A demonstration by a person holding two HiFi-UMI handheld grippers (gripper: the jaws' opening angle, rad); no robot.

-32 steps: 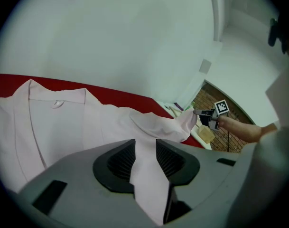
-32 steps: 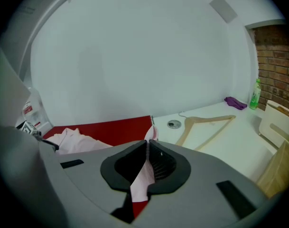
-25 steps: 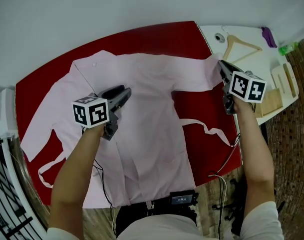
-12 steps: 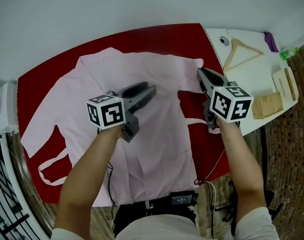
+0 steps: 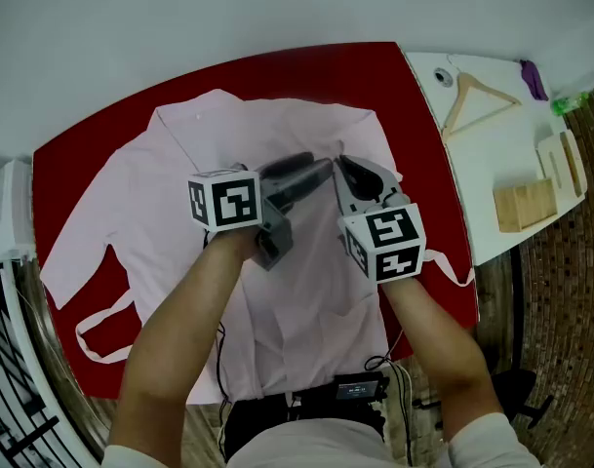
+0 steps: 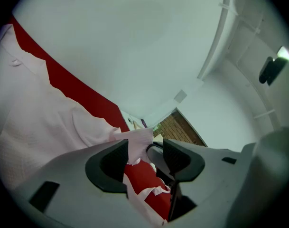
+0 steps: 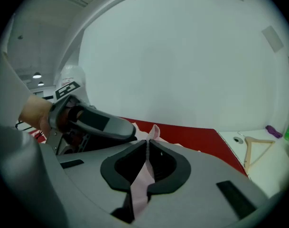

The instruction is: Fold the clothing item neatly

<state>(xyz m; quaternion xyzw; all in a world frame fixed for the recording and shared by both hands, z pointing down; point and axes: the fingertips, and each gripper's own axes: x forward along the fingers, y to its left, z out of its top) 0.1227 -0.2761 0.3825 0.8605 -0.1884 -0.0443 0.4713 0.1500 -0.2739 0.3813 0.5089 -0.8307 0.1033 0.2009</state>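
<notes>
My right gripper is clamped on a fold of the pink shirt, just ahead of my left gripper, whose jaws have just been opening and pinch nothing.

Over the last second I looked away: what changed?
The right hand-held gripper, shut on the right sleeve, carried it left across the shirt to the middle. The left hand-held gripper has just been opening its jaws; the sleeve end shows between them, unpinched. The left sleeve and hanger stayed put.
</notes>
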